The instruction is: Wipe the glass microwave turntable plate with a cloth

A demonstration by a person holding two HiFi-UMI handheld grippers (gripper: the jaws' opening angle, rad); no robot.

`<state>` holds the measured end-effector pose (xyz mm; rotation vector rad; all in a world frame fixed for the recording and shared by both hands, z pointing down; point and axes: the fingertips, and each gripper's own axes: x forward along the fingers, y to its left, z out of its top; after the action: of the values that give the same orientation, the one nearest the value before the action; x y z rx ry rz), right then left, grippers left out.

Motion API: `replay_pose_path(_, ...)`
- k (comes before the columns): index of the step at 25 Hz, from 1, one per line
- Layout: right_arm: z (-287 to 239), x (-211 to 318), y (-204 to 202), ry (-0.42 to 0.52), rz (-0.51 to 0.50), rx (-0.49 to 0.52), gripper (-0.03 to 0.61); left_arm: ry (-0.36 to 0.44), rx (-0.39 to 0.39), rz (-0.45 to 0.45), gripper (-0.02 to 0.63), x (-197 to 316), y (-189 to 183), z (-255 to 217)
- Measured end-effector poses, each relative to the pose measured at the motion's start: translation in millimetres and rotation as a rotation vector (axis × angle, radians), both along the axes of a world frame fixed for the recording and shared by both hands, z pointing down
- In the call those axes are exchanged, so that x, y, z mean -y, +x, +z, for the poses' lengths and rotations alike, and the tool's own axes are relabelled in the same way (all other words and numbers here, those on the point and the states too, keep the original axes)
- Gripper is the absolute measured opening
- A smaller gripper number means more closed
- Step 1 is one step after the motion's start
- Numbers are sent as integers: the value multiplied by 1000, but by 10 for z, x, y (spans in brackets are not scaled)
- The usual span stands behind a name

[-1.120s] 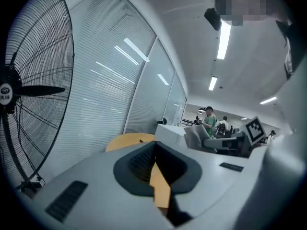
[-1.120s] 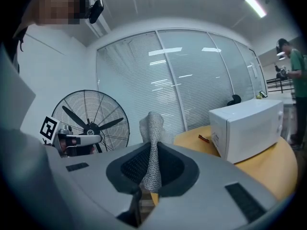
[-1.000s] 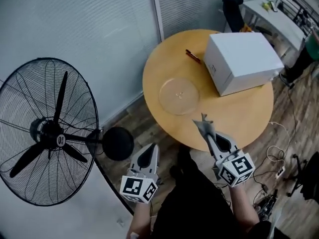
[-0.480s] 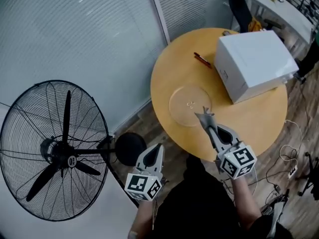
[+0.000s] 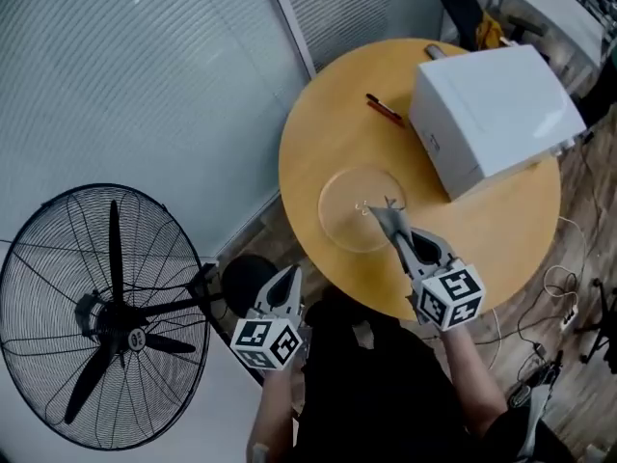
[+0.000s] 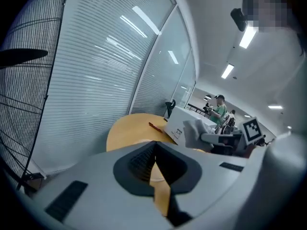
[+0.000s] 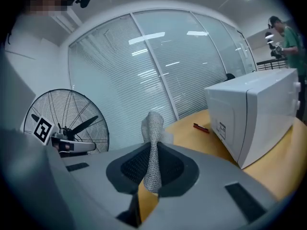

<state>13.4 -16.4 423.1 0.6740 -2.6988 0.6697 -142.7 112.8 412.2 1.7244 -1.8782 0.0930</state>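
Right tongs pinch the cloth over the plate near the counter's edge. Left tongs are pressed together. Wiping looks not yet begun.

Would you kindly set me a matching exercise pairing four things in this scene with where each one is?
Things:
1. cloth
2. glass turntable plate
3. red pen
4. fan

Places:
A. standing off the round table
B. flat on the table's near side
C. on the table, beside the microwave
D. pinched in the right gripper

Pairs: 1-D, 2-B, 3-C, 4-A
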Motion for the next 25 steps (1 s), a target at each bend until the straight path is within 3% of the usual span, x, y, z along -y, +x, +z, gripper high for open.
replay_pose_path(8,379,162,-123,-50,40,-90,40,-95,-167,-19,-6,331,-289,680)
replay_pose_path(15,650,338,-266,-68,71,-167,40,-209,-212,47,4,650,-436,1372)
replay_pose_path(25,987,434,-336,-152,141,-221,40,-324,-379,82,66,810,-387,2088)
